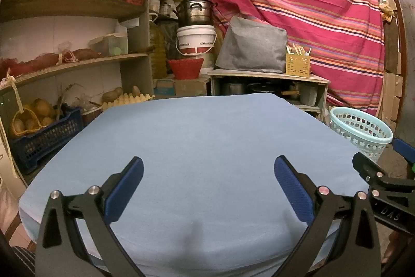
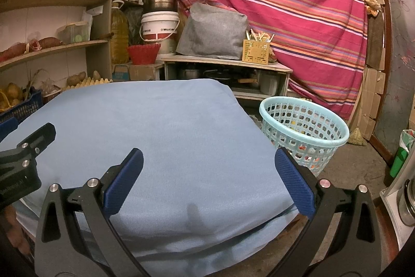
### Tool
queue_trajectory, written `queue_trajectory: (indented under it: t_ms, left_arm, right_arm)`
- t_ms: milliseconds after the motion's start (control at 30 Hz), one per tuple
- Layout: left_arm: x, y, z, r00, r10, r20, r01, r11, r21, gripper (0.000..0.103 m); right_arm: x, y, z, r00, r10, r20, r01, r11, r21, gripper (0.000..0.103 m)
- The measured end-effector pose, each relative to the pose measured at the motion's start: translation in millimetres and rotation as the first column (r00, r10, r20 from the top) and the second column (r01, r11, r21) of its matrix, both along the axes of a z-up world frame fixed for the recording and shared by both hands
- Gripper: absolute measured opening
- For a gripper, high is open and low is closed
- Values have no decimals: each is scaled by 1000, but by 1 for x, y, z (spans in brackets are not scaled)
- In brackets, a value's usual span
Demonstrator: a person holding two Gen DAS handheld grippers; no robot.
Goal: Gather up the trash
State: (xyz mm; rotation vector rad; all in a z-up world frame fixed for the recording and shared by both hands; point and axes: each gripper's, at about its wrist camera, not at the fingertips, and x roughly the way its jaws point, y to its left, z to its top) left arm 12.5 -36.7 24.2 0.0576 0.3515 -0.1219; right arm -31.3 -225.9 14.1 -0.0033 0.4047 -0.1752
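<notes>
A table under a light blue cloth (image 1: 197, 142) (image 2: 155, 126) fills the middle of both views, and I see nothing lying on it. A pale turquoise lattice basket (image 2: 303, 129) (image 1: 363, 131) stands on the floor past the table's right edge, with colourful bits showing through its holes. My left gripper (image 1: 208, 168) hovers open over the cloth's near part with nothing between its blue pads. My right gripper (image 2: 208, 160) is open too, with its right finger (image 2: 293, 178) over the table's right edge near the basket.
Wooden shelves (image 1: 72, 64) with boxes, jars and vegetables stand at the left. A blue crate (image 1: 44, 139) sits beside the table. Behind the table are a low cabinet (image 1: 267, 77) with a grey bag, a white bucket (image 1: 195, 39) and a striped red curtain (image 1: 298, 4).
</notes>
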Motion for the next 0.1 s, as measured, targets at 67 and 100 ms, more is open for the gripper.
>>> queue_trajectory:
  t_ms: [67, 100]
  left_arm:
    - [0, 0, 0, 1000, 0, -2, 0, 1000, 0, 98]
    - [1, 0, 0, 1000, 0, -4, 0, 1000, -2, 98]
  right_arm:
    - [0, -1, -1, 1000, 1, 0, -1, 1000, -1, 99]
    - [-1, -1, -1, 1000, 0, 1, 0, 1000, -1, 99]
